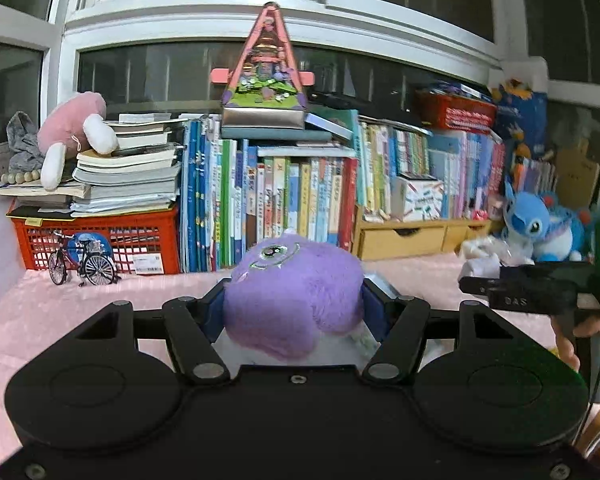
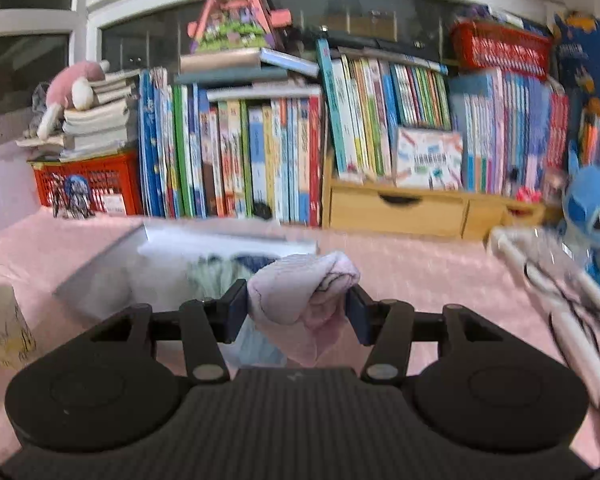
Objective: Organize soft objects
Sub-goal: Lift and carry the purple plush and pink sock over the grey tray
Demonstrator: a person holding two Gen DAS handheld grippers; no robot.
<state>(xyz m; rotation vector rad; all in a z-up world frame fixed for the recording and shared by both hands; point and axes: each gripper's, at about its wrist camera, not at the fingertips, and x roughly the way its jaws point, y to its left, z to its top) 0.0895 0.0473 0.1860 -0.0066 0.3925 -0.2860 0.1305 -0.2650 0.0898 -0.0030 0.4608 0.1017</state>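
Note:
A fluffy purple plush with one stitched eye sits between the blue pads of my left gripper, which is shut on it above the pink table cover. My right gripper is shut on a bunched pale pink cloth, whose loose end hangs below the pads. Behind and to the left of that cloth lies a low white box with folded fabrics in it. The right gripper's black housing shows at the right edge of the left wrist view.
A wall of books closes off the back, with a red crate, a toy bicycle and a pink plush to the left. A blue plush and a white patterned cloth are at right. A paper cup stands near left.

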